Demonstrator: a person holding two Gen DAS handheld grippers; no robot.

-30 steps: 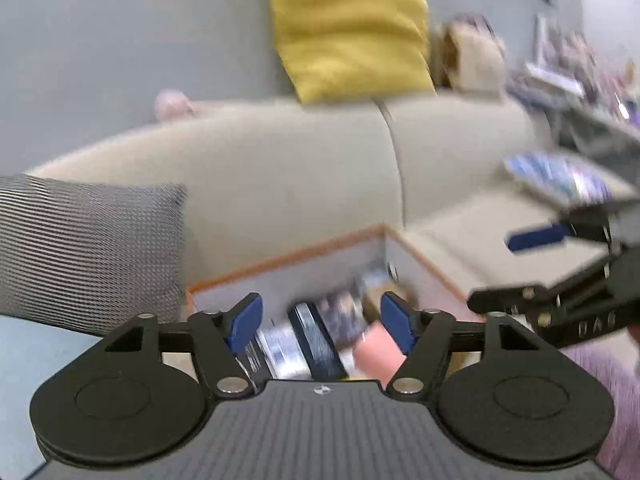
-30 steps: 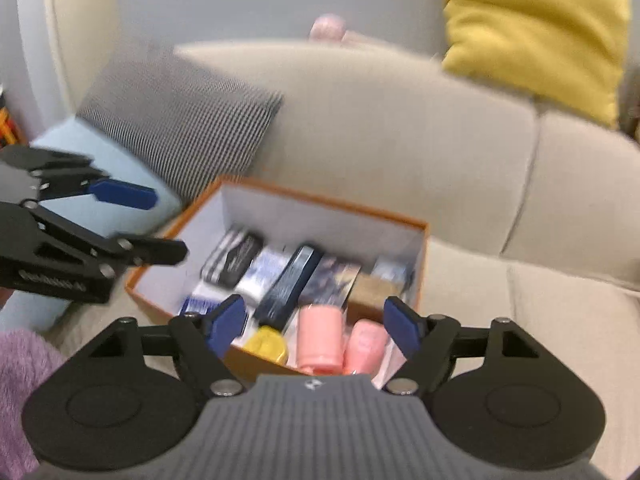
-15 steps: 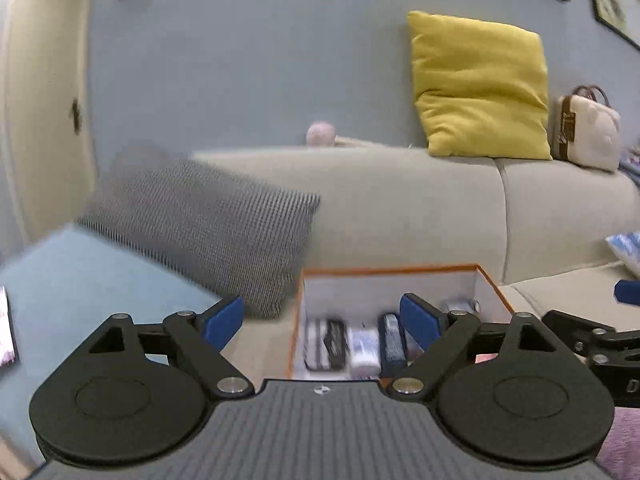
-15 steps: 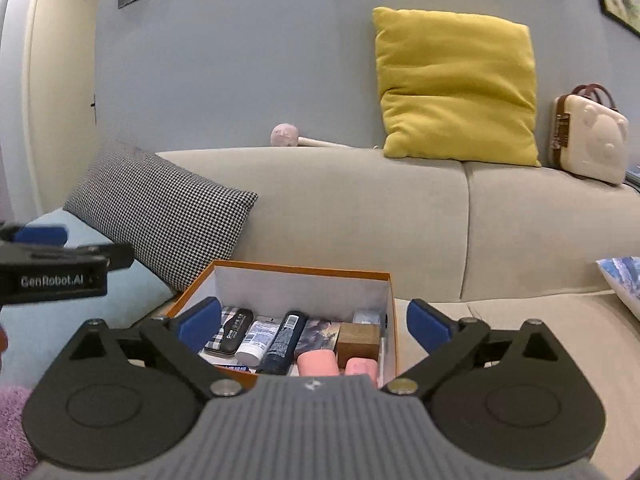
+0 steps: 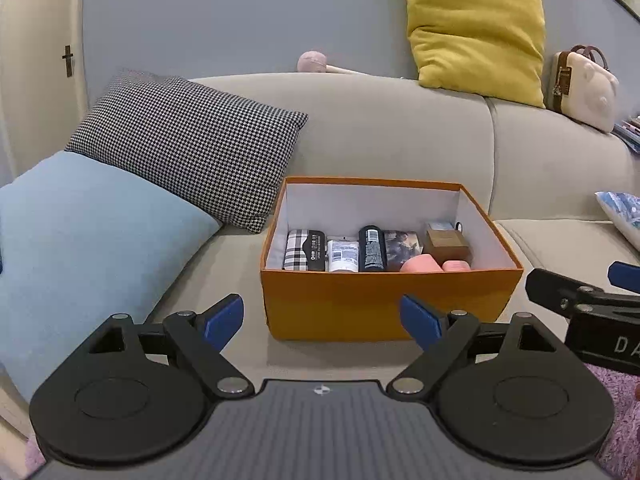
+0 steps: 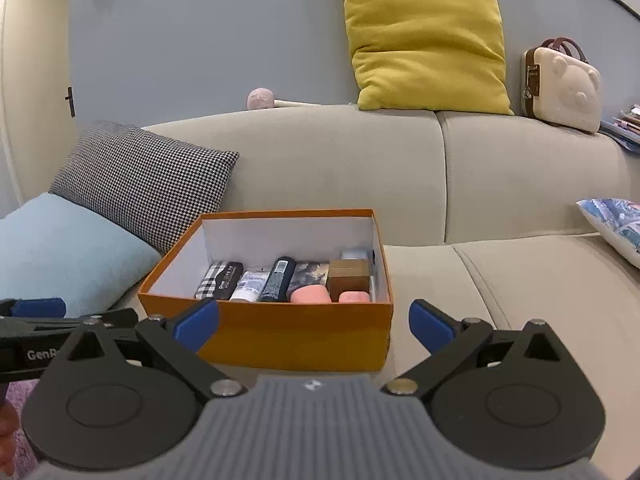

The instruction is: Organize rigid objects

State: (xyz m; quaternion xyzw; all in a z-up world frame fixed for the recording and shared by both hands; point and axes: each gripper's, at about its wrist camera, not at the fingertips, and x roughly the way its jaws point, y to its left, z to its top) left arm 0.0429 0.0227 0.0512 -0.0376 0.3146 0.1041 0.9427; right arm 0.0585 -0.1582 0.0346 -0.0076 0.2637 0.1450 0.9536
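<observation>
An orange box [image 5: 360,308] [image 6: 300,332] with a white inside stands on the beige sofa seat. In it lie a plaid case [image 5: 300,250], a white tube [image 5: 342,255], a dark bottle [image 5: 372,248], a brown block [image 5: 448,242] and two pink items [image 5: 418,264]. My left gripper [image 5: 320,316] is open and empty, short of the box's front wall. My right gripper [image 6: 314,322] is also open and empty, facing the same wall. The right gripper's fingers [image 5: 580,300] show at the right edge of the left wrist view, and the left gripper's fingers [image 6: 40,312] show at the left edge of the right wrist view.
A houndstooth pillow [image 5: 188,148] and a light blue cushion [image 5: 80,240] lie left of the box. On the sofa back sit a yellow cushion [image 6: 428,40], a cream bear case [image 6: 560,84] and a pink ball on a stick [image 6: 260,98]. A patterned cushion [image 6: 612,224] lies at the right.
Both grippers have drawn back from over the box and their jaws have spread wider. The box now stands whole in front of them, and both views have levelled and sharpened.
</observation>
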